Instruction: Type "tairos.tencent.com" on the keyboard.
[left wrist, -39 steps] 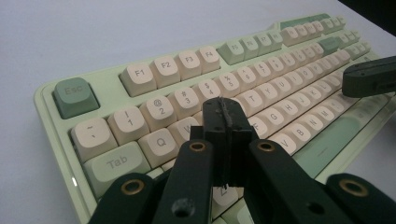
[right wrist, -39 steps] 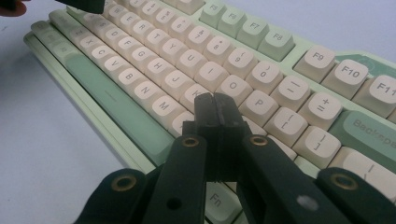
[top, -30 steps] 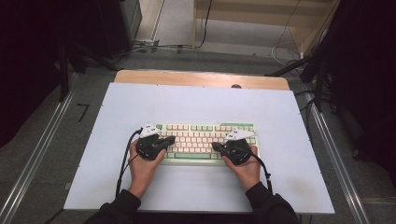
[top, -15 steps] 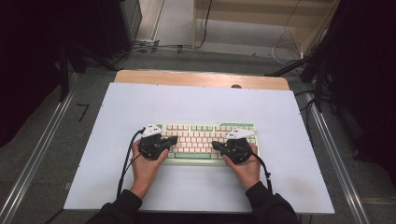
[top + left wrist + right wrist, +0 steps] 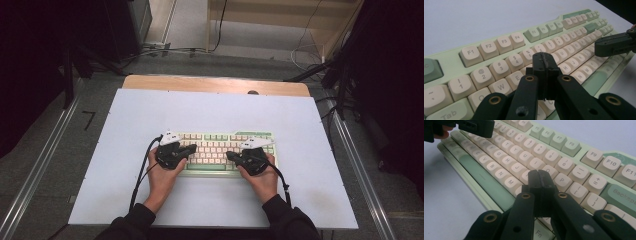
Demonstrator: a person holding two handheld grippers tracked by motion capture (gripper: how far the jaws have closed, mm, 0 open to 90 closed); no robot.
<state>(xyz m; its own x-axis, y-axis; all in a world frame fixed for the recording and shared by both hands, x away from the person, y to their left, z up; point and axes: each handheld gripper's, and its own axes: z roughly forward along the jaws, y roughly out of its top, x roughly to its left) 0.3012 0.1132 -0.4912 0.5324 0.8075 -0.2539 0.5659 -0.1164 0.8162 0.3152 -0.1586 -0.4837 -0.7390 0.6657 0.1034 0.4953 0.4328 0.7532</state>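
While resting at the near middle of the white table (image 5: 125, 150), keyboard (image 5: 220, 147) lies flat, pale green with cream keys, long side toward the person. Left gripper (image 5: 192, 148) over its left end, jaws pressed together with nothing between, tip above the number and letter rows near the 5 key (image 5: 531, 53). Right gripper (image 5: 231, 155) over the right end, jaws likewise closed and empty, tip above the keys just beside P (image 5: 562, 180). Tips pointing inward, apart.
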